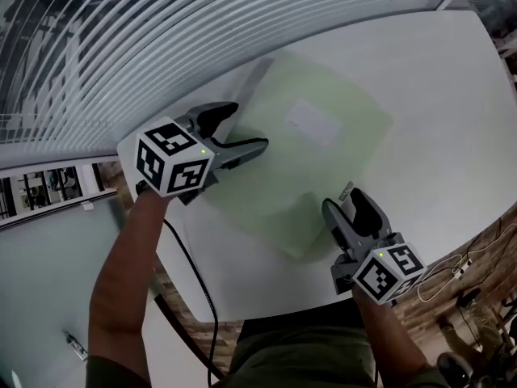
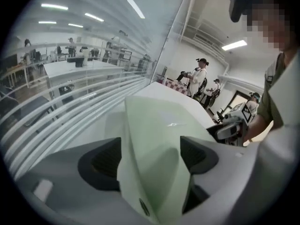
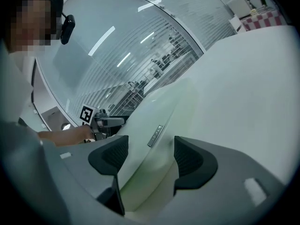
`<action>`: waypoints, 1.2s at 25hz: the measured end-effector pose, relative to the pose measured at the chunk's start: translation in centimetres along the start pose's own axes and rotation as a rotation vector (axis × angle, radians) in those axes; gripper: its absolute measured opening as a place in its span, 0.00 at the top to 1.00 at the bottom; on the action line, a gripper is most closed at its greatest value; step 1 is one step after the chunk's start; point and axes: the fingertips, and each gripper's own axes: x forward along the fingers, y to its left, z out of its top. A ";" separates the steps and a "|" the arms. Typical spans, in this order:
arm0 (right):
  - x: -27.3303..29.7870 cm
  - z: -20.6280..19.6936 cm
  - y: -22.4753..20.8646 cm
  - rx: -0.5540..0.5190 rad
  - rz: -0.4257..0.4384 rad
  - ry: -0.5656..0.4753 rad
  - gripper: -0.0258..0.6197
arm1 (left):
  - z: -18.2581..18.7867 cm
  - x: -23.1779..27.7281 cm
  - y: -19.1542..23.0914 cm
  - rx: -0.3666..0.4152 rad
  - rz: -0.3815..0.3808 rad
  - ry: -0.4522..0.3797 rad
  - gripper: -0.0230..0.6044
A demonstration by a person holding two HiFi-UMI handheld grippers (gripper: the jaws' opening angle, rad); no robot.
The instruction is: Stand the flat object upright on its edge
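A pale green flat pad [image 1: 315, 152] with a white label [image 1: 311, 122] lies spread over the white table [image 1: 436, 120]. My left gripper [image 1: 246, 128] is at its left corner, jaws apart. In the left gripper view that corner [image 2: 154, 125] runs up between the two pads of the left gripper [image 2: 152, 156], which do not press on it. My right gripper [image 1: 343, 200] sits at the pad's near edge beside a small grey tag [image 1: 346, 189]. In the right gripper view the green edge [image 3: 159, 111] lies between the jaws of the right gripper [image 3: 150, 156], which stand open.
A glass wall with white blinds [image 1: 161, 39] runs along the table's far left side. The table's near edge is close to the person's body, and a black cable [image 1: 194, 281] hangs off it. Other people [image 2: 199, 76] stand far off in the room.
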 end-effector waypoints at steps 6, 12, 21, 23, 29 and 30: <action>0.7 -1.0 0.1 -0.002 -0.020 0.014 0.50 | -1.8 1.0 0.2 -0.096 -0.089 0.038 0.36; 1.0 -1.5 -0.4 0.003 -0.051 0.026 0.50 | -2.2 1.3 0.1 -0.136 -0.115 0.078 0.35; 1.5 -1.9 -0.5 -0.023 -0.114 0.052 0.50 | -2.5 1.4 0.3 -0.162 -0.093 0.085 0.37; 1.6 -1.9 -0.7 -0.030 -0.123 0.056 0.50 | -2.6 1.4 0.3 -0.167 -0.087 0.083 0.37; 1.0 -1.5 -1.2 -0.077 -0.099 0.064 0.51 | -2.6 0.8 -1.0 -0.180 -0.027 0.040 0.37; 0.8 -1.4 -1.2 -0.092 -0.096 0.059 0.51 | -2.7 0.5 -1.4 -0.176 -0.012 0.023 0.37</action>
